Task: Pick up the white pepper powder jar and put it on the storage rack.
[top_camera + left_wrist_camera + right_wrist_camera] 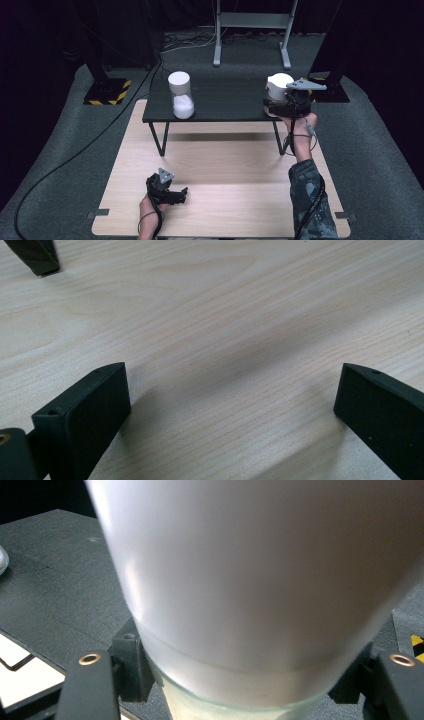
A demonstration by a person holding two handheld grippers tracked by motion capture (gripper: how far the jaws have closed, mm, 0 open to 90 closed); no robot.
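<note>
Two white-lidded jars stand on a small black table (225, 100). The left jar (181, 95) is clear glass, about half full of white powder. My right gripper (276, 106) is at the right jar (278, 86), near the table's right front corner. In the right gripper view, the jar (260, 580) looms close, and my right gripper (240, 685) has its jaws shut against the glass just under the lid. My left gripper (179, 195) rests low over the wooden board (235, 165), open, with bare wood between its jaws (232, 390).
The black table stands on thin legs (161, 140) at the far end of the board. A dark leg tip (36, 257) shows at top left in the left gripper view. Grey carpet (65, 175), cables and stand bases (107, 91) surround the board.
</note>
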